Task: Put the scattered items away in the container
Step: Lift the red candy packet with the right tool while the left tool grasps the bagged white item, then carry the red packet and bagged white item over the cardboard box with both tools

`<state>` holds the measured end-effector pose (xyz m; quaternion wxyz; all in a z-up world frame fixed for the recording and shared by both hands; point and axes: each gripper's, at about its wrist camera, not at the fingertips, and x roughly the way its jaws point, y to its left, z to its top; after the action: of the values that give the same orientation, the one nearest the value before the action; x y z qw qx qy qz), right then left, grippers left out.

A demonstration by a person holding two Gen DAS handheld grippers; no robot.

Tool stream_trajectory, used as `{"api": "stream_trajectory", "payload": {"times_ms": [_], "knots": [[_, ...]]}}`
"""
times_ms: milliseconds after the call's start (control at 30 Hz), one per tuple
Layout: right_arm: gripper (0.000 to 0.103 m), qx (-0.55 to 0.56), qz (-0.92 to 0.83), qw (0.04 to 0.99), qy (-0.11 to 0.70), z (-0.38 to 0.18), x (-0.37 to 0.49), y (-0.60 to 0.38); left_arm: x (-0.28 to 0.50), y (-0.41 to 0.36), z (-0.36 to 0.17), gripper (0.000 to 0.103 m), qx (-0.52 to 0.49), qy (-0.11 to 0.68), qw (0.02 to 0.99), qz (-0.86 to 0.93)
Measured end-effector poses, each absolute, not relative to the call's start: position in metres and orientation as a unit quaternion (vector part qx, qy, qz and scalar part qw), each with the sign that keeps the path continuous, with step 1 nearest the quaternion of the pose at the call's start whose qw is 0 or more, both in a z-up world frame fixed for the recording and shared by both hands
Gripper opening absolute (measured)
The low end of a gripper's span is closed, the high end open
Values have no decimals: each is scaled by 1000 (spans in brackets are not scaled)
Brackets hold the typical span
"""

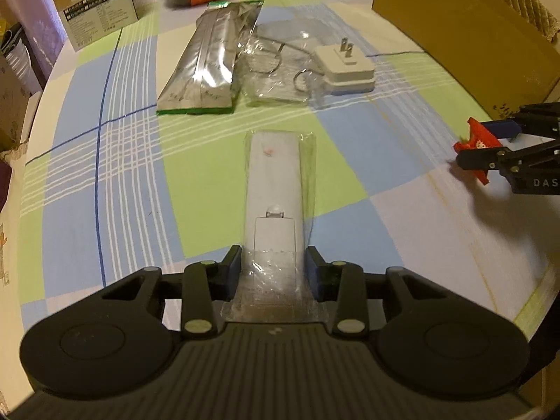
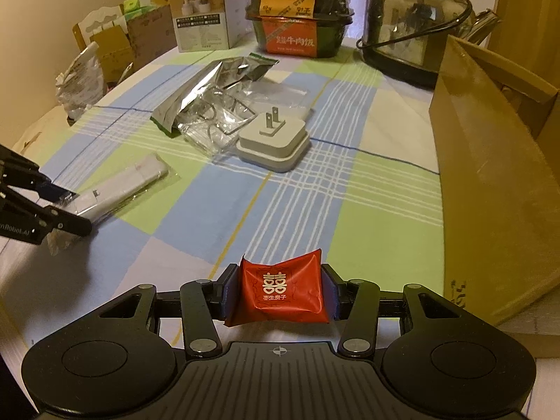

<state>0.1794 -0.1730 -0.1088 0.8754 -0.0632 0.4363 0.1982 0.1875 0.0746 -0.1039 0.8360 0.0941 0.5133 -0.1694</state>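
Between right fingers, glossy red packet

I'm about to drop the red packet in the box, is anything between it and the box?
Nothing visible. The right gripper holds the red packet, and only bare tablecloth lies between it and the cardboard box. The charger sits off to the left.

plug adapter right of clear bags | cardboard box far right | kettle behind

Glossy red foil packet, shiny metal kettle, matt cardboard box, woven checked tablecloth
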Motion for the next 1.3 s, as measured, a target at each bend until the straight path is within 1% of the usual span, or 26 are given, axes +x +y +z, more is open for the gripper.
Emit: {"api": "stream_trajectory", "payload": {"times_ms": [267, 633, 967, 1300], "knots": [[51, -57, 193, 882, 426, -89, 171, -174, 172, 63, -84, 33, 78, 498, 847, -168], [51, -39, 176, 893, 412, -48, 149, -187, 147, 31, -40, 33, 69, 472, 862, -173], [51, -24, 144, 908, 393, -5, 126, -224, 124, -7, -12, 33, 60, 447, 872, -193], [51, -8, 102, 924, 368, 26, 122, -279, 130, -68, 18, 33, 67, 422, 873, -234]]}}
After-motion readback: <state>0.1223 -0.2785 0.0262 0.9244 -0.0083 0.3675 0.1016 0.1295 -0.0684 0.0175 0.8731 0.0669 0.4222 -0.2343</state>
